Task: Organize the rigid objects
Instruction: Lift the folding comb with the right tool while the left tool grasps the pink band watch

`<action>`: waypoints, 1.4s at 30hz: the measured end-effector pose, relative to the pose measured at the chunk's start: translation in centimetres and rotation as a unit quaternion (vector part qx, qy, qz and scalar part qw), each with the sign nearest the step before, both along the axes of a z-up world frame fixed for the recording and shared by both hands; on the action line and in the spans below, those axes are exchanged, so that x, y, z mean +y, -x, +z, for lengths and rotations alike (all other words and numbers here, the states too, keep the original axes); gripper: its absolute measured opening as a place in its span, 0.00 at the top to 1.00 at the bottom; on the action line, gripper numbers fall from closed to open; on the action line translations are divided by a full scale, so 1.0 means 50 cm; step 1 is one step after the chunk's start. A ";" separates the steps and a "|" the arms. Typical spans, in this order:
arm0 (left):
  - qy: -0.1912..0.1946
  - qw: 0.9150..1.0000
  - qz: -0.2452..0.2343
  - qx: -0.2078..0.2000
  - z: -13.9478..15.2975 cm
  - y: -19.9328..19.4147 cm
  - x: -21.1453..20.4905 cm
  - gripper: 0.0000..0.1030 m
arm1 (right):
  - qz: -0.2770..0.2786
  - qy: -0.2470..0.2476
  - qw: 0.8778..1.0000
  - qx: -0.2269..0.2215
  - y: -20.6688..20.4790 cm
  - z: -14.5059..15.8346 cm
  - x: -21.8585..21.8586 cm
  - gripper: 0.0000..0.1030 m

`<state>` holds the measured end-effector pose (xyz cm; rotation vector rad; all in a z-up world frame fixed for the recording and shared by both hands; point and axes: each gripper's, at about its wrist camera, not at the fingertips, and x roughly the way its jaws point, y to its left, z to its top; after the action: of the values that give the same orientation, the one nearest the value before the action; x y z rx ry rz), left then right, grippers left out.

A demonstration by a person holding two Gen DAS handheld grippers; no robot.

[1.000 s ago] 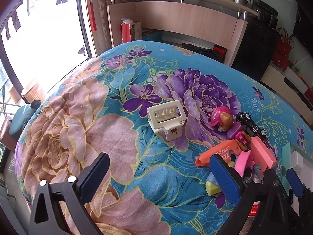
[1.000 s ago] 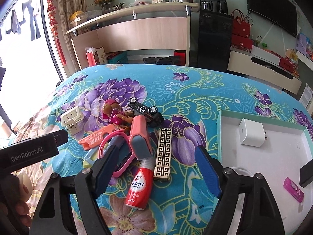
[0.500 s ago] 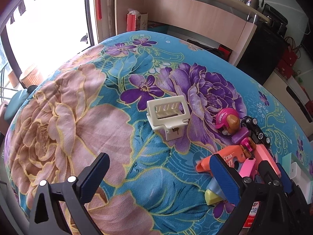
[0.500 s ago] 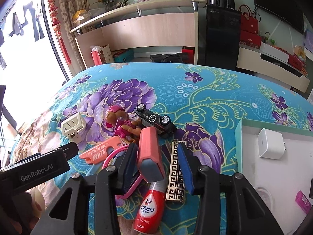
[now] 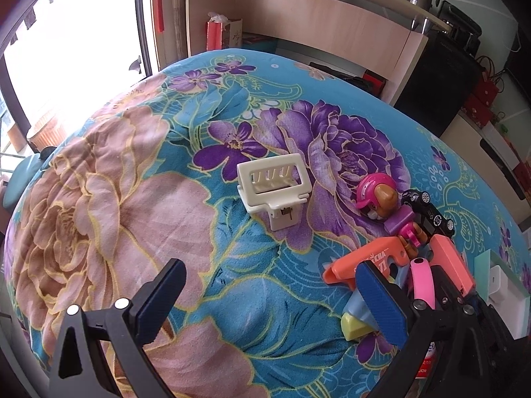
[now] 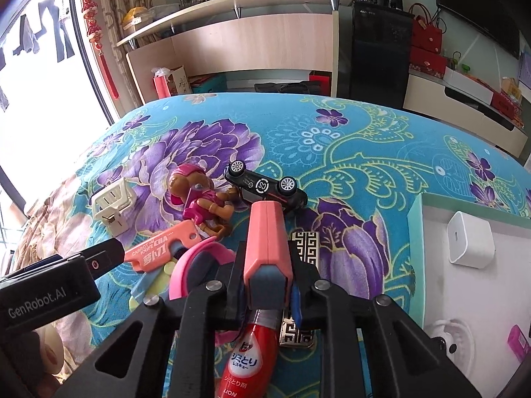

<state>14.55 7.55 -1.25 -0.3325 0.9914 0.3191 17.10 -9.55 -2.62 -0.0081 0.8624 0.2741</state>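
The right gripper (image 6: pixel 267 275) has just been closing, and its jaws are now clamped on the near end of the pink block (image 6: pixel 267 232), a long salmon bar with a grey-blue end cap that a second ago lay free between wide-open jaws. The block sits in the clutter on the flowered bedspread (image 5: pixel 132 199): the red bottle (image 6: pixel 247 358) lies under its near end, the patterned gold bar (image 6: pixel 303 248) just to its right, the pink ring (image 6: pixel 195 262) and the orange carrot knife (image 6: pixel 159 248) to its left, and the overturned black toy car (image 6: pixel 265 185) at its far tip beside the pink-helmeted toy figure (image 6: pixel 195 195). The white tray (image 6: pixel 431 265) on the right already holds a white charger (image 6: pixel 469 243), so the block probably goes there next; lifting it may drag the ring or nudge the bottle. The left gripper (image 5: pixel 265 301) hovers with its jaws wide apart and empty, the cream plastic clip (image 5: pixel 275 192) well beyond them.
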 end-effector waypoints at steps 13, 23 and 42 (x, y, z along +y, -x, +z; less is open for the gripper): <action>-0.007 0.999 -0.037 -0.010 0.018 0.002 -0.038 0.00 | -0.011 -0.035 0.999 -0.002 0.016 0.027 -0.044 0.79; -0.024 0.995 -0.090 -0.018 0.033 0.001 -0.087 0.01 | -0.009 -0.020 0.999 0.036 0.038 0.019 -0.073 0.79; -0.080 0.981 -0.176 0.002 0.005 -0.025 -0.184 0.56 | -0.022 -0.037 0.996 0.078 0.042 0.012 -0.120 0.79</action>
<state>15.80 -1.67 -1.00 -0.0060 1.0020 0.0764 15.01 -15.54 -2.00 0.1030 1.0067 0.2672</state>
